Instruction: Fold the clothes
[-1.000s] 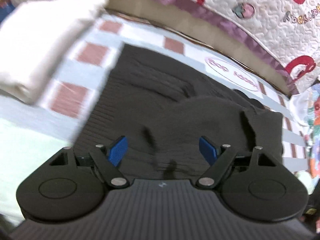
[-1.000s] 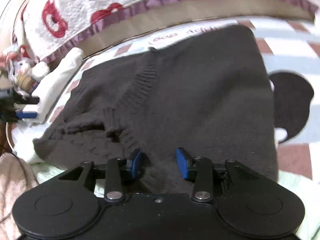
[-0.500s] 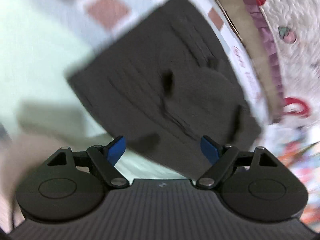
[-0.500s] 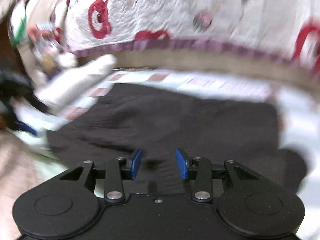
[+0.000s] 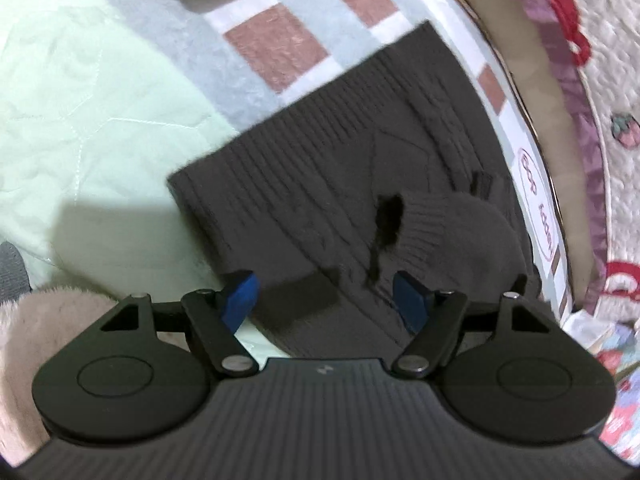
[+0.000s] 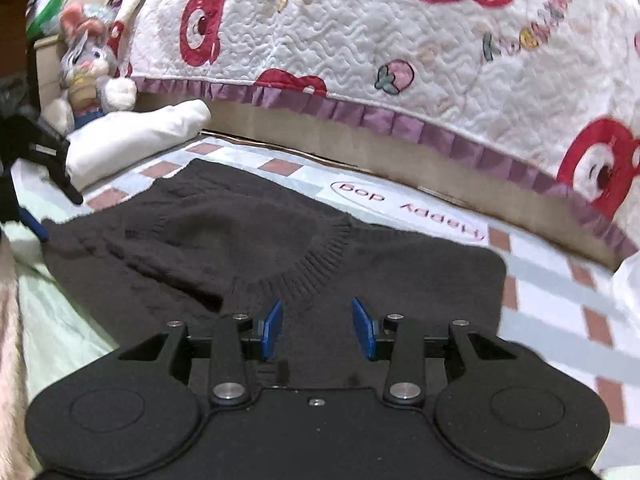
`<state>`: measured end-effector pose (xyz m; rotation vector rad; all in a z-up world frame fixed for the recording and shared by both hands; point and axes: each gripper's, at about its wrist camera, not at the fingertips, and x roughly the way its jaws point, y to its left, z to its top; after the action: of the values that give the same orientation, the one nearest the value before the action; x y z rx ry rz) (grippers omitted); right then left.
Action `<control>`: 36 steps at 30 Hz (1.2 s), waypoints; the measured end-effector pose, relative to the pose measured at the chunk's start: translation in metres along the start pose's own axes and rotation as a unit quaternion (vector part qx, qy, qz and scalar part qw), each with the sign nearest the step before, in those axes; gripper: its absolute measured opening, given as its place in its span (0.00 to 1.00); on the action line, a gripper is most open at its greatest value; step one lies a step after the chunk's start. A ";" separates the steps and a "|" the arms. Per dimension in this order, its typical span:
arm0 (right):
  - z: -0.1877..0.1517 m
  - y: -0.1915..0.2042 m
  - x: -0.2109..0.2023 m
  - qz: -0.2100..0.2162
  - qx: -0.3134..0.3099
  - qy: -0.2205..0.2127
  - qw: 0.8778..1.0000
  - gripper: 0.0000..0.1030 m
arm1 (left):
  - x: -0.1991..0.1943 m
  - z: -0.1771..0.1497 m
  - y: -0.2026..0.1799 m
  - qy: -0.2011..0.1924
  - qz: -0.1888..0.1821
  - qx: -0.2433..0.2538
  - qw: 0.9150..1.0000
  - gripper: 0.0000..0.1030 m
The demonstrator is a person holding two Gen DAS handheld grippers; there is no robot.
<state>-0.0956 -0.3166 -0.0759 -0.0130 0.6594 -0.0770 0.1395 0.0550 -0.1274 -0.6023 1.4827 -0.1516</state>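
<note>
A dark brown knit sweater lies partly folded on the bed, a ribbed cuff folded over its middle. My left gripper is open and empty, just above the sweater's near ribbed hem corner. In the right wrist view the sweater spreads flat with its ribbed V-neck ahead. My right gripper is open and empty, low over the sweater near the neckline. The left gripper also shows at the far left of that view.
The bed has a checked sheet and a pale green quilt. A white folded cloth and a plush rabbit lie at the back left. A quilted bear-print cover hangs behind. A fuzzy pink sleeve shows beside the left gripper.
Both grippers pulled back from the sweater and swung round. The right gripper's jaws opened wider; the left stayed open. The sweater lies still.
</note>
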 end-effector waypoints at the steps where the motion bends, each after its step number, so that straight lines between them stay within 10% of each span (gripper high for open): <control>1: 0.005 0.003 0.004 0.018 -0.018 0.004 1.000 0.40 | -0.001 0.005 0.003 0.002 0.008 -0.009 1.000 0.73; 7: 0.033 0.055 0.025 0.160 -0.148 0.038 0.975 0.38 | 0.010 0.015 0.009 0.070 0.019 0.007 0.997 0.86; 12: 0.025 0.120 0.051 0.229 -0.231 0.062 0.943 0.43 | 0.026 0.010 0.013 0.039 0.024 -0.001 0.999 0.82; 17: 0.011 0.156 0.083 0.205 -0.260 0.083 0.940 0.47 | 0.026 0.002 -0.008 -0.004 -0.005 0.080 0.997 0.22; 21: 0.010 0.153 0.079 0.202 -0.239 0.067 0.947 0.46 | 0.023 -0.007 -0.018 -0.022 -0.024 0.123 0.992 0.10; 22: 0.011 0.150 0.076 0.205 -0.226 0.060 0.950 0.39 | 0.021 -0.008 -0.020 -0.028 -0.026 0.128 0.991 0.10; 23: 0.013 0.145 0.073 0.205 -0.211 0.053 0.954 0.11 | 0.021 -0.009 -0.021 -0.033 -0.027 0.132 0.990 0.10; 27: 0.020 0.131 0.065 0.194 -0.154 0.025 0.969 0.07 | 0.031 -0.008 -0.010 -0.009 -0.023 0.087 0.996 0.21; 32: 0.027 0.121 0.054 0.193 -0.087 0.002 0.977 0.07 | 0.034 -0.021 -0.023 -0.050 -0.032 0.112 0.992 0.78; 36: 0.027 0.099 0.047 0.230 0.008 -0.004 0.973 0.07 | 0.036 -0.033 -0.035 -0.088 -0.040 0.138 0.986 0.74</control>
<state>-0.0352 -0.2215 -0.0871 0.1544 0.6398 0.3638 0.1210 -0.0004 -0.1414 -0.4384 1.2405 -0.3528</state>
